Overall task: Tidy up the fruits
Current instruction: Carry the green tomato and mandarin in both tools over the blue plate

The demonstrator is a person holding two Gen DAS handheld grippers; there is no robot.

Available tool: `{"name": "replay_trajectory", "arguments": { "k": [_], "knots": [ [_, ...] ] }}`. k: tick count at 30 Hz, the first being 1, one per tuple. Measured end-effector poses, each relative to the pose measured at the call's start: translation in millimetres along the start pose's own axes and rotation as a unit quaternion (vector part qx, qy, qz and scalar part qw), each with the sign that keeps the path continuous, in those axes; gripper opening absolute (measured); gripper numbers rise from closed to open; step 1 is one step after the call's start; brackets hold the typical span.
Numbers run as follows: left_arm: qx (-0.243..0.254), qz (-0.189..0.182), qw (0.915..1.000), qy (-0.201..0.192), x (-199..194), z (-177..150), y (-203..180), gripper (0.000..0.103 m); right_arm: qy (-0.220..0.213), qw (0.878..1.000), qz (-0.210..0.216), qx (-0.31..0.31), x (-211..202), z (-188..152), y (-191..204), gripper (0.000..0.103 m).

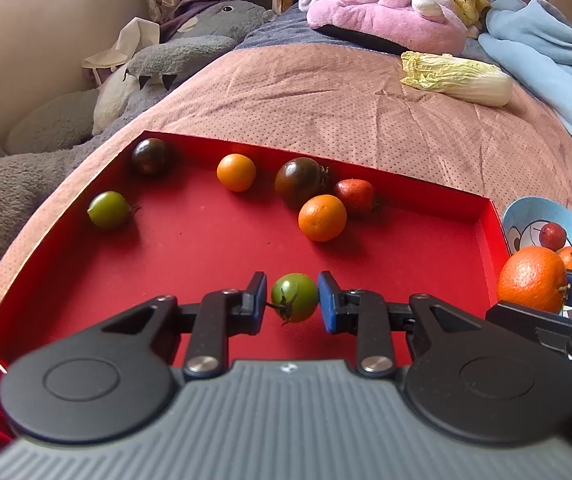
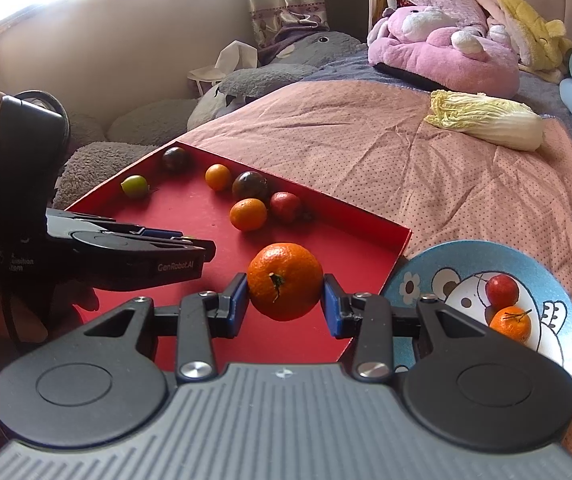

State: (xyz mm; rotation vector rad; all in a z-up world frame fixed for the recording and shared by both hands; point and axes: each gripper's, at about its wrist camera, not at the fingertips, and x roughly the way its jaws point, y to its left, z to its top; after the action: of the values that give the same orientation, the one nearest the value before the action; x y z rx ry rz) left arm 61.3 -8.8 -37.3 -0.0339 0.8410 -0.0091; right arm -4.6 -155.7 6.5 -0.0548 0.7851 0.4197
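Nearest, left claw: blue pads pinching a green tomato, stem turned toward the camera, held over the near part of the red tray. Right claw: pads clamped on a large tangerine, stalk facing the camera, held above the tray's near right corner, just beside the blue cartoon plate. On the plate, to the right of the tray and touching its corner: small red fruit and small orange, touching each other. In the tray, middle distance: orange against a red fruit and a dark tomato, the three clustered near the far wall. Farther left along that wall: smaller yellow-orange fruit, apart from the cluster; second dark tomato in the far left corner; second green tomato near the left wall. Tray and plate both resting on a pink quilted bed cover. Beyond, to the right on the cover: napa cabbage, lying on its side. At the far end of the bed: pink plush toy, light blue blanket at right, grey plush toy at left.
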Motion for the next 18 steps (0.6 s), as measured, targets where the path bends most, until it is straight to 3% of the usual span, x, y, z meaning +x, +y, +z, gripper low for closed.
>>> {"name": "replay_trajectory", "arguments": {
  "k": [18],
  "knots": [
    [0.01,-0.014,0.9997,-0.018,-12.6,2.1,-12.5,0.031,-0.025,0.999,-0.015,0.036,-27.1,-17.2,-35.6,0.045]
  ]
}}
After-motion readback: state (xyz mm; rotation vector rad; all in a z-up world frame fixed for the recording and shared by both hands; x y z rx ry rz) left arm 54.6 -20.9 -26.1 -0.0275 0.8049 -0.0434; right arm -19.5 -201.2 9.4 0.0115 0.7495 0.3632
